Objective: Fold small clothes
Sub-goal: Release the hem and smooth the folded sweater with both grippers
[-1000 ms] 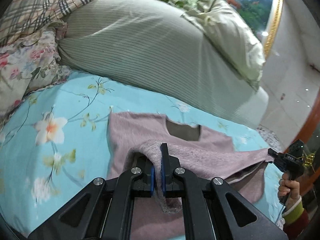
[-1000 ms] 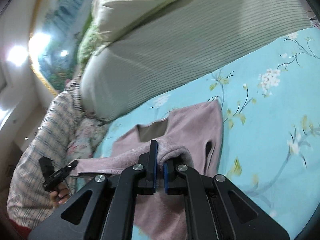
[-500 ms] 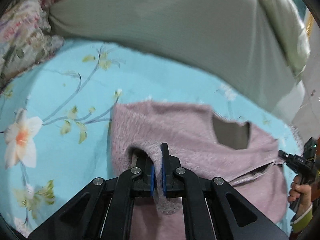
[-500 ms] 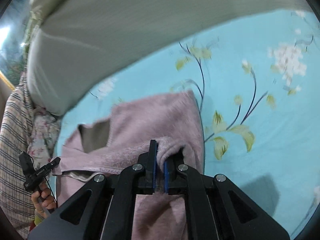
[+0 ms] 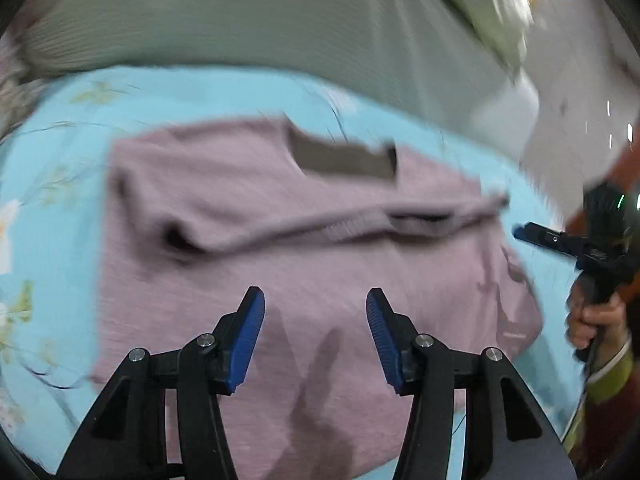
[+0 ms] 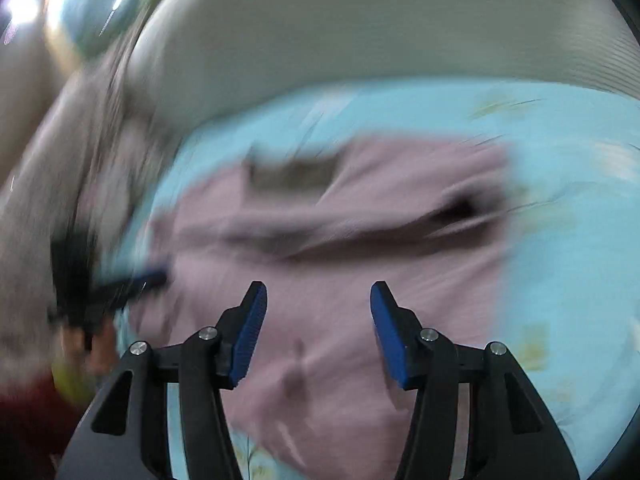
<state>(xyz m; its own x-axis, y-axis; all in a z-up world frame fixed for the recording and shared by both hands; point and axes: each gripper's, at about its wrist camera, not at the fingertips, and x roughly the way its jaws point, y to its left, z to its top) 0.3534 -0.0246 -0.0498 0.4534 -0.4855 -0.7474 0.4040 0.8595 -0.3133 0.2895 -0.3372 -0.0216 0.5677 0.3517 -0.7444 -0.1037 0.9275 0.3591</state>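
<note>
Blue floral bedsheet (image 5: pixel 60 128) carries the pink sweater (image 5: pixel 320 264), hem folded toward collar. Left gripper (image 5: pixel 315 322) and right gripper (image 6: pixel 318 320) opening, nothing between jaws. Best lift clear straight, avoid snagging the fresh fold.

Pink sweater (image 5: pixel 328 264): fuzzy knit cloth, matt, soft nap; ribbed hem band across the fold; grey-brown lining at the neck opening at 12 o'clock. Bed sheet (image 5: pixel 56 184): smooth matt cotton-like cloth, light blue floral print. Striped duvet (image 5: pixel 256 20) at 12 o'clock: fine-ribbed grey-green cloth, matt. Left gripper (image 5: pixel 315 332): matt black plastic arms, shiny metal screw heads, blue ridged rubbery pads, jaws opening with nothing clamped. Right gripper (image 6: pixel 318 330): same finish, jaws opening. Right-wrist view is heavily blurred.
</note>
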